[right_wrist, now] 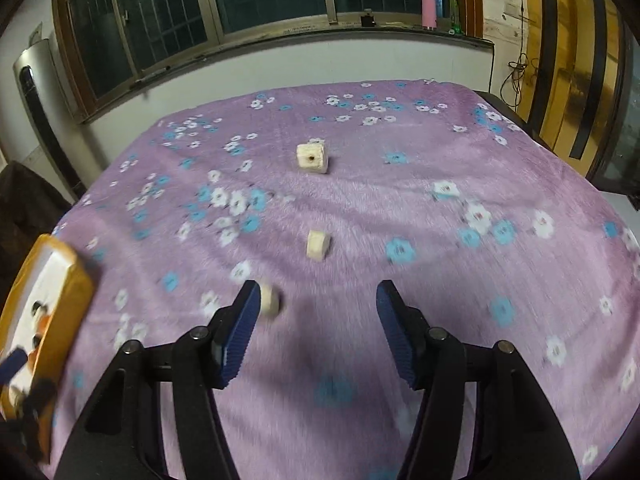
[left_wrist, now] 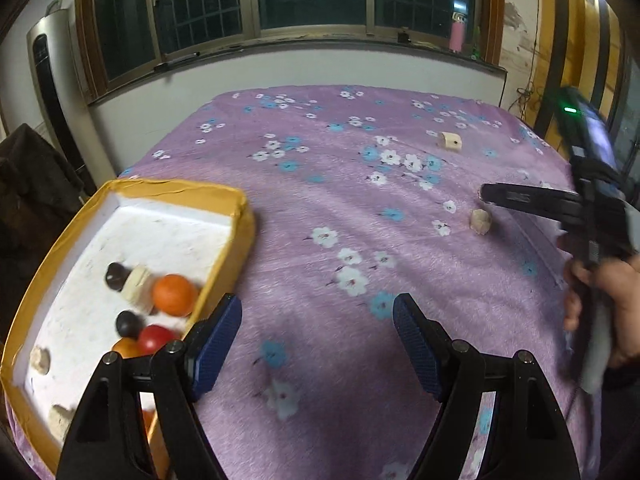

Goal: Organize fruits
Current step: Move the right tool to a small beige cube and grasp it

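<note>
- Left wrist view: the left gripper (left_wrist: 318, 320), blue-padded jaws spread wide and holding nothing, hangs over the purple floral tablecloth (left_wrist: 340, 208) at the bottom of the frame.
- At lower left sits the yellow-rimmed cardboard tray with white lining (left_wrist: 180, 188); this view alone shows its contents clearly: an orange round fruit (left_wrist: 174, 294), a red round fruit (left_wrist: 156, 338), two dark plum-like pieces (left_wrist: 116, 276), and several pale pieces.
- At the right edge the right gripper (left_wrist: 486, 194) reaches in, seen side-on and gripped by a hand (left_wrist: 604, 304); a pale beige wooden chunk (left_wrist: 480, 222) lies just below its tip.
- Right wrist view: the right gripper (right_wrist: 318, 304) shows jaws wide apart and empty, with a small pale chunk (right_wrist: 270, 300) blurred beside its left pad.
- Only this view shows three loose pieces lined up the cloth: that one, a beige chunk (right_wrist: 318, 245) at centre, and a pale wooden cube with a hole (right_wrist: 313, 157) farther up.
- The tray appears only as a blurred sliver at the left edge.
</note>
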`<state>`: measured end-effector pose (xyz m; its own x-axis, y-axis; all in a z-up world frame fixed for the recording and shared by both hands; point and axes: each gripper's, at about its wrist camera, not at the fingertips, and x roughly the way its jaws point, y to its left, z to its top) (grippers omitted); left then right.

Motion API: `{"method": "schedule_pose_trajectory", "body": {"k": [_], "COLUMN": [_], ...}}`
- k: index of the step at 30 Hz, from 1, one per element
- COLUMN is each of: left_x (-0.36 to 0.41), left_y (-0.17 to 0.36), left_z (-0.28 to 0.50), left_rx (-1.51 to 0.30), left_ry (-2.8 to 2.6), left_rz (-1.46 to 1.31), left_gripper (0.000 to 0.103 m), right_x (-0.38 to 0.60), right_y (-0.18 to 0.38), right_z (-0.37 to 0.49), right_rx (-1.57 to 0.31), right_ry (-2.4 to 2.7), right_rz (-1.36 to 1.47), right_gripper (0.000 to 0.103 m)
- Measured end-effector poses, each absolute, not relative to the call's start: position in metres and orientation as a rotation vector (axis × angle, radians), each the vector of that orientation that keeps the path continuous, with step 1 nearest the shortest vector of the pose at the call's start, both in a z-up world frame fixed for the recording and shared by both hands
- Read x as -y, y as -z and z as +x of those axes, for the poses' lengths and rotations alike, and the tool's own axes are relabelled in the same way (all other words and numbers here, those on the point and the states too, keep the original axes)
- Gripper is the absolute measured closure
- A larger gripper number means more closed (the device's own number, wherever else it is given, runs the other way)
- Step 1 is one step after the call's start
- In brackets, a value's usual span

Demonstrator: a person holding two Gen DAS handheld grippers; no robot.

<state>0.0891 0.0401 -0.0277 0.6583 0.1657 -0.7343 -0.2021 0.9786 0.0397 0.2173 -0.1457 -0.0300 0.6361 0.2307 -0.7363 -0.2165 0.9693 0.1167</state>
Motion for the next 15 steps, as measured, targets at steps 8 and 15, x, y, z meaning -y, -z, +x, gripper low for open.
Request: {"method": "schedule_pose_trajectory", "body": {"k": [8, 15], "left_x": [-0.015, 0.046], "left_y": [0.032, 0.042], "left_z": [0.122, 0.170], "left_rx": [-0.828, -0.842], "left_ry": [-0.154, -0.029], "left_rz": [-0.023, 0.019], "left_gripper": [0.025, 0.026], "right_x": [0.118, 0.165], "right_y": [0.060, 0.041], "right_z": [0.270, 0.243], "right_rx": [-0.922, -0.878], "right_ry": [-0.202, -0.201], "right_rz": [-0.053, 0.033], "right_gripper": [0.089, 0.089]}}
